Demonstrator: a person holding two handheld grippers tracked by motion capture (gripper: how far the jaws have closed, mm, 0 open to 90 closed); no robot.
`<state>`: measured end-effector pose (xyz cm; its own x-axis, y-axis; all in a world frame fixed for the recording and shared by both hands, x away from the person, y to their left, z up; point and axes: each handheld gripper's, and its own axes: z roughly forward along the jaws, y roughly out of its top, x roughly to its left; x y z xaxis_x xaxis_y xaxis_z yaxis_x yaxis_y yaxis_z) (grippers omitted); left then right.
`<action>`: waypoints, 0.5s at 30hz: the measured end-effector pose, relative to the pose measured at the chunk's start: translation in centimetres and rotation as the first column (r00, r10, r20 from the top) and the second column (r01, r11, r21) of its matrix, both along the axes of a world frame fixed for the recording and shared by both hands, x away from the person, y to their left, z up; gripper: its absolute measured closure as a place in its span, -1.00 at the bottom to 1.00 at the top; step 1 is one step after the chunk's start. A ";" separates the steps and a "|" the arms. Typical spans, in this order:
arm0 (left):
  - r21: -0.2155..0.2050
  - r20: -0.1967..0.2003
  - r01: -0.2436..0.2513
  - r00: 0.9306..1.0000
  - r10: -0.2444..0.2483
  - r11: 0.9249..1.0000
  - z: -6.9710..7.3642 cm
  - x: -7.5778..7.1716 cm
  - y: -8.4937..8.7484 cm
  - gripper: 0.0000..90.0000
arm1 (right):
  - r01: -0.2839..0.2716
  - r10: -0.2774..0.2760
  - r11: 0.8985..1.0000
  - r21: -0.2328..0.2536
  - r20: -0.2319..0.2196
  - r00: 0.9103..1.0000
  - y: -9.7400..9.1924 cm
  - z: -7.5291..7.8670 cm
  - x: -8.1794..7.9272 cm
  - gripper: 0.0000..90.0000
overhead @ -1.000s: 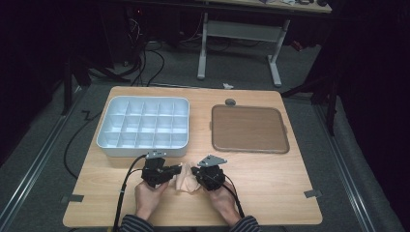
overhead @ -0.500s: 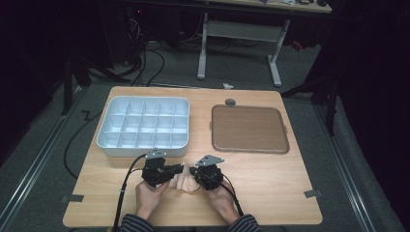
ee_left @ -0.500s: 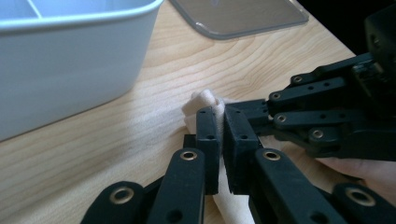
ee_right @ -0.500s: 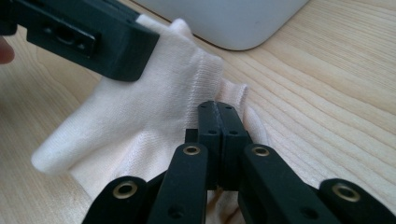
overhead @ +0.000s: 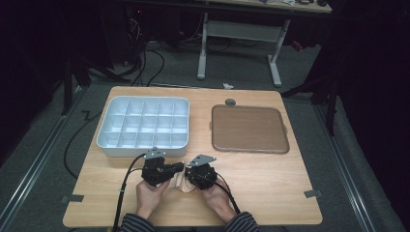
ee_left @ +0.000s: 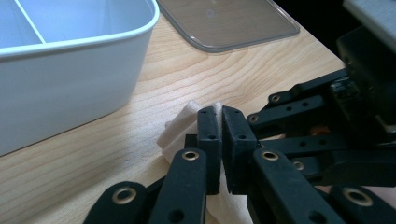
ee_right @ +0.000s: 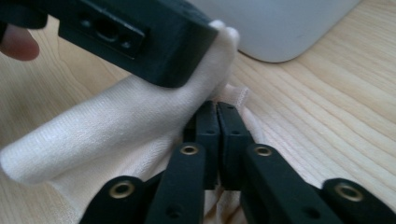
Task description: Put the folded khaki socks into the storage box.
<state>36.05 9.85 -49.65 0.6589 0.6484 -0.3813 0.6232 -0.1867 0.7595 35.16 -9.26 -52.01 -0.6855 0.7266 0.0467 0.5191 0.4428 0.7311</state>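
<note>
Right gripper view, soft cream ribbed cloth (ee_right: 107,135)

The room lay dim — only the wooden table (overhead: 270,193) was well lit. Grey floor (overhead: 43,145) surrounded it, with black cables (overhead: 150,63) trailing behind. A desk (overhead: 241,29) on white legs stood farther back, its top in near darkness. Tape patches (overhead: 313,194) marked the table's front corners — one at each side.
</note>
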 end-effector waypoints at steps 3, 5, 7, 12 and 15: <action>0.005 0.001 -0.008 1.000 0.008 1.000 0.1 -0.1 0.1 0.94 | 0.008 -0.009 1.000 0.024 0.024 1.000 -0.5 0.6 -0.4 0.80; 0.008 0.001 -0.011 1.000 0.011 1.000 0.1 -0.1 0.1 0.94 | 0.017 -0.019 0.999 0.039 0.061 0.998 -1.2 1.3 -0.9 0.75; 0.012 -0.001 -0.014 1.000 0.014 1.000 0.1 -0.1 0.0 0.94 | 0.023 -0.025 0.999 0.040 0.064 0.998 -1.5 1.5 -1.0 0.72; 0.017 -0.002 -0.018 1.000 0.018 1.000 0.1 -0.1 0.0 0.94 | 0.060 -0.063 0.997 0.047 0.065 0.996 -2.8 1.8 -1.5 0.56; 0.026 0.004 -0.020 1.000 0.020 0.999 0.1 -0.2 -0.1 0.94 | 0.083 -0.086 0.995 0.061 0.043 0.995 -3.6 1.4 -1.7 0.48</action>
